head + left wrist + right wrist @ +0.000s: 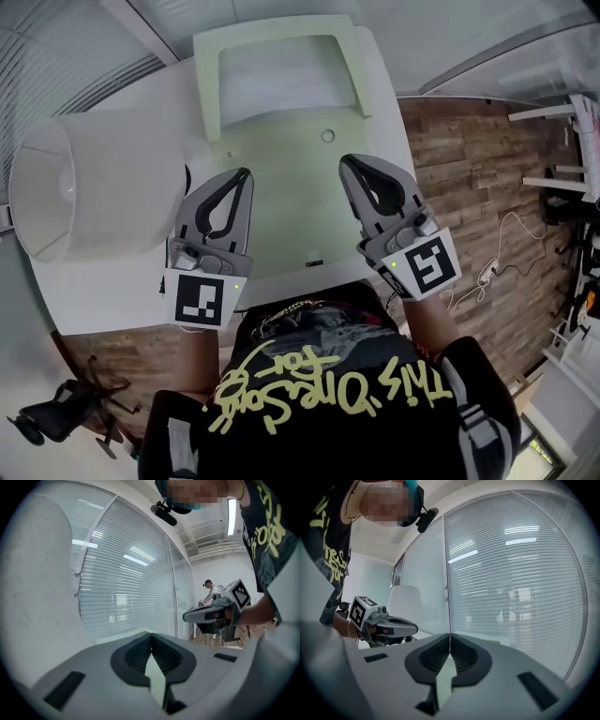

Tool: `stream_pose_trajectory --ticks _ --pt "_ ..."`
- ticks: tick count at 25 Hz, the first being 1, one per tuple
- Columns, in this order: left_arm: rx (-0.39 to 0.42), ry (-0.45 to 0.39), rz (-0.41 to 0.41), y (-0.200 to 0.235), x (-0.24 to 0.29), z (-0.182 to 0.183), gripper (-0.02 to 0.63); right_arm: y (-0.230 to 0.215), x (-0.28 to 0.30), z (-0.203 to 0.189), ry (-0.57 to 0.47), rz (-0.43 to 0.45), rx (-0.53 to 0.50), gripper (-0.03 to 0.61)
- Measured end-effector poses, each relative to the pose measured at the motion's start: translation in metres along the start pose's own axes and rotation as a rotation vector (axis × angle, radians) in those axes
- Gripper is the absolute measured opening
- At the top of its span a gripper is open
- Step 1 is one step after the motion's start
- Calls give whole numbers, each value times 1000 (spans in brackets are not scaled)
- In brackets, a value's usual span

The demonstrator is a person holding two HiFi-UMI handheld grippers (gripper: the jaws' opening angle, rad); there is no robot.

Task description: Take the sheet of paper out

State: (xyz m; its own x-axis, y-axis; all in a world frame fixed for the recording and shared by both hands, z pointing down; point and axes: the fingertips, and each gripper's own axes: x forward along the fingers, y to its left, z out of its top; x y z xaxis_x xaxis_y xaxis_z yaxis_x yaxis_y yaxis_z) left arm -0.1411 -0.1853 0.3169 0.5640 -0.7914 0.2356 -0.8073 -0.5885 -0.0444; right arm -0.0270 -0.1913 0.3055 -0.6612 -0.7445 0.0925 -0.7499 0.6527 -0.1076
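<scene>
- We held the left gripper with its jaws fully together; the dark ribbed pads met along one line and nothing sat between them.
- The right gripper was the same: jaws pressed closed, with only each other between the pads.
- Neither tool touched anything. In the head view both hung in the air above the near half of the pale green machine, tips pointing away from us, the left one toward the machine's left edge and the right one toward its right.
- The two grippers stood well apart, side by side, and each showed in the other's view.
- The sheet of paper lay inside the raised frame of the tray at the machine's far end, well beyond both sets of tips.
- A small round button sat on the flat top between the tray and the grippers.
- The machine rested on a white table, with a white lampshade just beside the left gripper.
- A glass wall with blinds filled the background of both gripper views.
</scene>
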Motion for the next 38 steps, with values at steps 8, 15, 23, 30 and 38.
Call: stream_pose_trajectory --ticks 8,15,23,30,38 --pt "6 32 25 3 4 -8 8 0 8 -6 23 41 -4 9" --pt "-15 36 56 9 14 -9 8 -14 20 1 32 63 -91 10" --pt "44 112 88 15 30 -22 9 -17 34 -11 98 89 -248 11" --pt "180 142 90 19 40 -18 11 -24 33 -45 322 142 -498 107" --pt "375 224 96 19 53 -24 123 -28 48 -54 358 108 -600 147"
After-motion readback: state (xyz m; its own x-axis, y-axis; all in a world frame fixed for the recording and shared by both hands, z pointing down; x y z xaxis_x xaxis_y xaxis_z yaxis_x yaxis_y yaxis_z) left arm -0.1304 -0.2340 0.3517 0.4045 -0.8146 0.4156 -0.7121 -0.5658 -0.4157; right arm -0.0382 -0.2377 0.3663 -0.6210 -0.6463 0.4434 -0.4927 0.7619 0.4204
